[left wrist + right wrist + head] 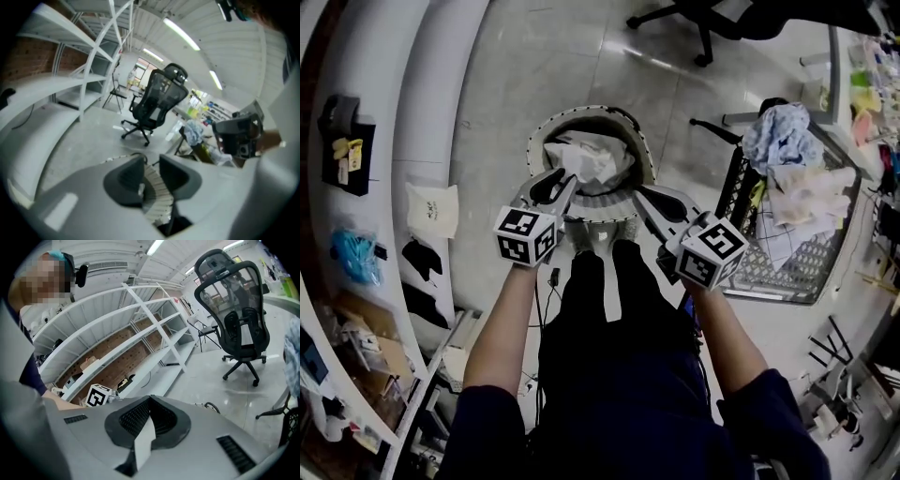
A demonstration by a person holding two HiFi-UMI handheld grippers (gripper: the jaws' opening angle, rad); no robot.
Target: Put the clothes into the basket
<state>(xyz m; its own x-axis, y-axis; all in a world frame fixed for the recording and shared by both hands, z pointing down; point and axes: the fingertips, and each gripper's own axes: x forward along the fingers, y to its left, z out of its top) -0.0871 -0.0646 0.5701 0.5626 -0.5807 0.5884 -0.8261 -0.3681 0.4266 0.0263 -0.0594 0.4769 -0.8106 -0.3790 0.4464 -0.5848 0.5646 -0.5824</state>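
The round laundry basket (pixel 591 110) stands on the grey floor (pixel 525 56), its near wall just beyond the person's feet. White clothes (pixel 586 159) lie crumpled inside it, below the rim. Both tools hover above the basket's near rim, apart from the cloth. The left tool (pixel 567 178) (pixel 152 159) has its jaws narrow, a slim gap between the pads with nothing gripped; the basket's ribbed wall shows through the gap. The right tool (pixel 642 192) (pixel 150 398) has its jaws closed tip to tip, holding nothing.

White curved shelving (pixel 394 141) runs along the floor's left edge. A wire cart (pixel 806 262) stands near the basket's right side, carrying a blue garment (pixel 783 131) and pale cloths (pixel 806 192). Bare floor lies open beyond the basket's far rim up to a black office chair (pixel 703 19) (pixel 157 101) (pixel 236 319).
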